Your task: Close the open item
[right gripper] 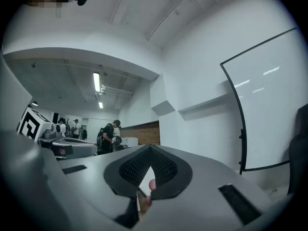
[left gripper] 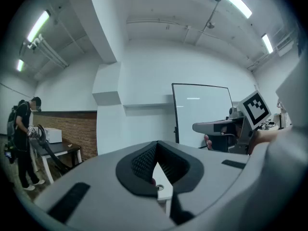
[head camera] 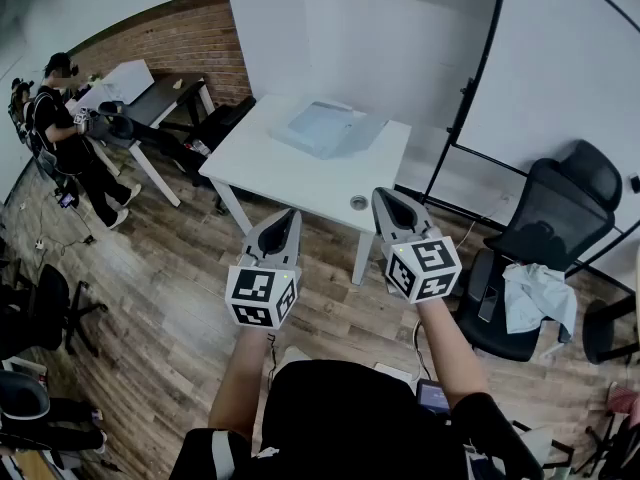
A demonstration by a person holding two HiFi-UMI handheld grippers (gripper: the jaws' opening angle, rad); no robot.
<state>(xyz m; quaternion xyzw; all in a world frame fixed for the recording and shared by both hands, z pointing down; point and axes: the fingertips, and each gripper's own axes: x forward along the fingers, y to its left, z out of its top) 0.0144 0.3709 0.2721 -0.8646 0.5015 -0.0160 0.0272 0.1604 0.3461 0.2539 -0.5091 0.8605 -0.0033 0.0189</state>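
Two grippers: left gripper [head camera: 288, 218], right gripper [head camera: 385, 200], both closed; one table [head camera: 290, 180].

Head view: you see even, bright overhead light; the white table [head camera: 300, 163] glares mildly and casts a soft shadow on the floor. Both gripper views curve strongly toward dark round edges. Ceiling tubes [left gripper: 39, 25] flare at the left gripper view's upper corners; the left gripper [left gripper: 156, 150], close to the lens, is soft.

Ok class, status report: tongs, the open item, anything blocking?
Left tongs and right tongs shut, empty, short of the white table. Pale item on it, untouched. No obstruction seen.
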